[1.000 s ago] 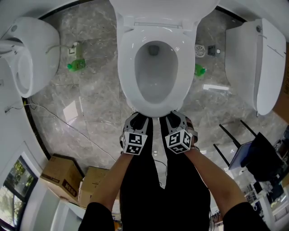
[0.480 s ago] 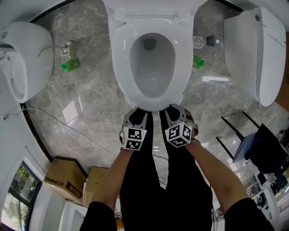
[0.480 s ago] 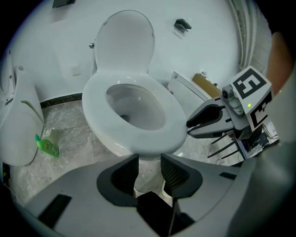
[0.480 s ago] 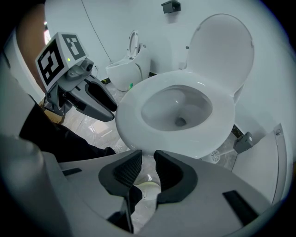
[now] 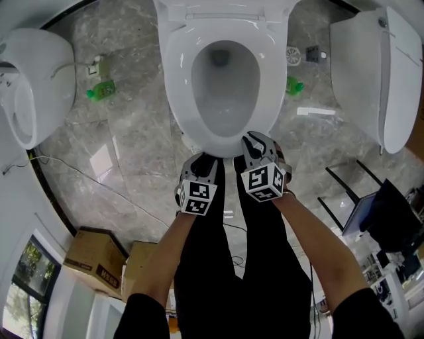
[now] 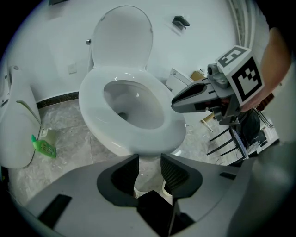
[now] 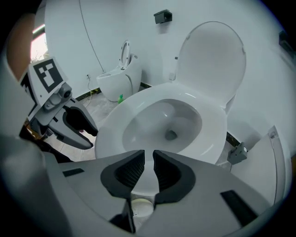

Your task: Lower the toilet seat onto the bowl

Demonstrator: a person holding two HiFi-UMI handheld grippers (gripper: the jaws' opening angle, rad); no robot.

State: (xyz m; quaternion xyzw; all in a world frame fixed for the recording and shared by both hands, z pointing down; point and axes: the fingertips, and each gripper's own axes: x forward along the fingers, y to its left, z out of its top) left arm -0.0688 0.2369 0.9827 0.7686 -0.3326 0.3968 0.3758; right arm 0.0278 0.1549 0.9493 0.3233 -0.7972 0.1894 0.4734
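The raised white plastic toilet lid (image 5: 225, 5) runs off the head view's top edge. Print on the small green bottle (image 5: 101, 89) is too small to read.

The seat (image 5: 177, 83) is a glossy white oval ring, lying flat and level on the rim of the bowl (image 5: 225, 93), with its rounded front end nearest the person. The bowl is white too, with a deep oval hollow and a drain hole towards the back, and stands on the grey marbled floor (image 5: 132, 145).
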